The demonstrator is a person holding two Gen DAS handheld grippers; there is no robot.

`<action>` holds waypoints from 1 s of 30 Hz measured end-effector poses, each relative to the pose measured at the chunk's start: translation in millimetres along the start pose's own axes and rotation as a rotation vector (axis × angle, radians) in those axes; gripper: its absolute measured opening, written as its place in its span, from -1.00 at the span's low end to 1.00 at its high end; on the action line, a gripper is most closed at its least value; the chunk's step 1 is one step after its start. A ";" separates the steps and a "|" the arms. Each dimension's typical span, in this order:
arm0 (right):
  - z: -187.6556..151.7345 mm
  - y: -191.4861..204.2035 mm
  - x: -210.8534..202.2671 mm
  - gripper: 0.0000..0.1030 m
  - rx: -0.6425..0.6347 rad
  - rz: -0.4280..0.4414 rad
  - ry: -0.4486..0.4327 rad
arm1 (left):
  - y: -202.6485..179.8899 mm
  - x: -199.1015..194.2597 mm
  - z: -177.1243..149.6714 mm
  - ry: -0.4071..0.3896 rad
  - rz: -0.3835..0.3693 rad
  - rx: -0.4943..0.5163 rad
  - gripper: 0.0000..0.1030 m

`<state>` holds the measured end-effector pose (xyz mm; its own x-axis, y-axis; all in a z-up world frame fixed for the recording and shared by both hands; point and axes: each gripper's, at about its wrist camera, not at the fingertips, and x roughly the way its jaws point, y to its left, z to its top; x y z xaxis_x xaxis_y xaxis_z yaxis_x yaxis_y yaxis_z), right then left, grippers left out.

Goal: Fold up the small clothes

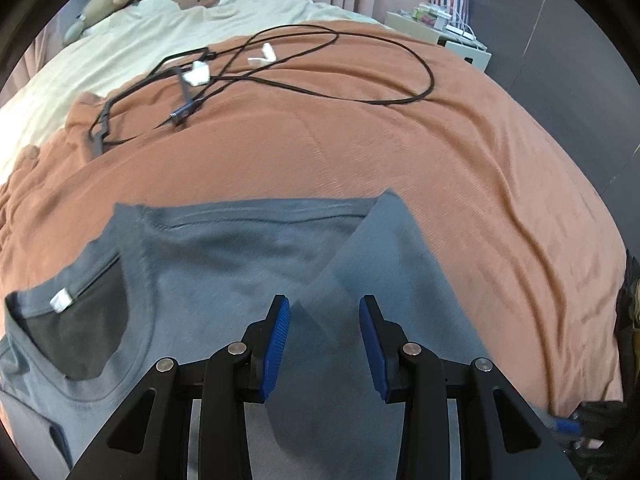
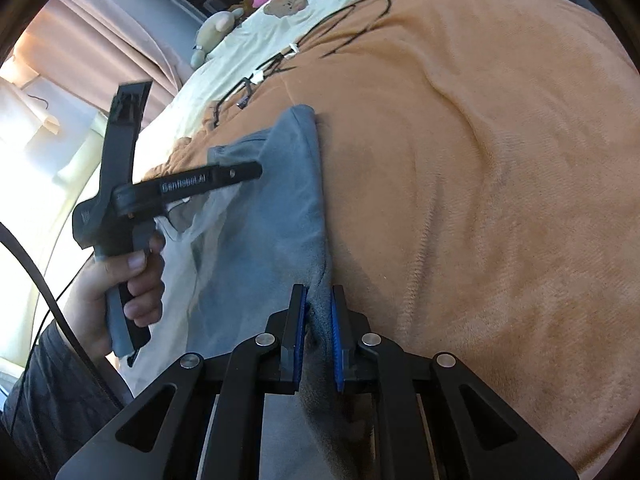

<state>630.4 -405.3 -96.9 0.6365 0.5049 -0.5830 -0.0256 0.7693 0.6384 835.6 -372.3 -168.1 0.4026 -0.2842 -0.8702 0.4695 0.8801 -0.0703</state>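
Lying on a ribbed orange blanket [image 1: 360, 152], soft grey T-shirt [image 1: 224, 264], black cable [image 1: 320, 60] beyond; left gripper [image 1: 324, 340] parted, blurred shirt flap between pads | right view: right gripper [image 2: 319, 332] pinching T-shirt edge; hand [image 2: 120, 276] holds left gripper.

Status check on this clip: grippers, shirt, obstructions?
Left gripper open over grey shirt. Right gripper shut on shirt edge. Black cable lies farther up orange blanket, clear of shirt.
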 end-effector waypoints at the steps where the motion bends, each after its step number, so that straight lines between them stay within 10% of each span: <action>1: -0.8 -2.8 0.7 -0.83 0.012 0.000 0.006 | -2.8 3.0 1.7 0.002 0.003 0.008 -0.34; 30: -6.8 -33.8 -17.4 -0.88 0.106 0.067 -0.032 | -51.3 41.9 36.3 -0.064 -0.041 0.147 -0.81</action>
<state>615.0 -437.4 -111.7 0.6608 0.5395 -0.5218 0.0114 0.6879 0.7257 857.0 -443.1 -183.2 0.4276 -0.3470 -0.8347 0.5950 0.8032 -0.0290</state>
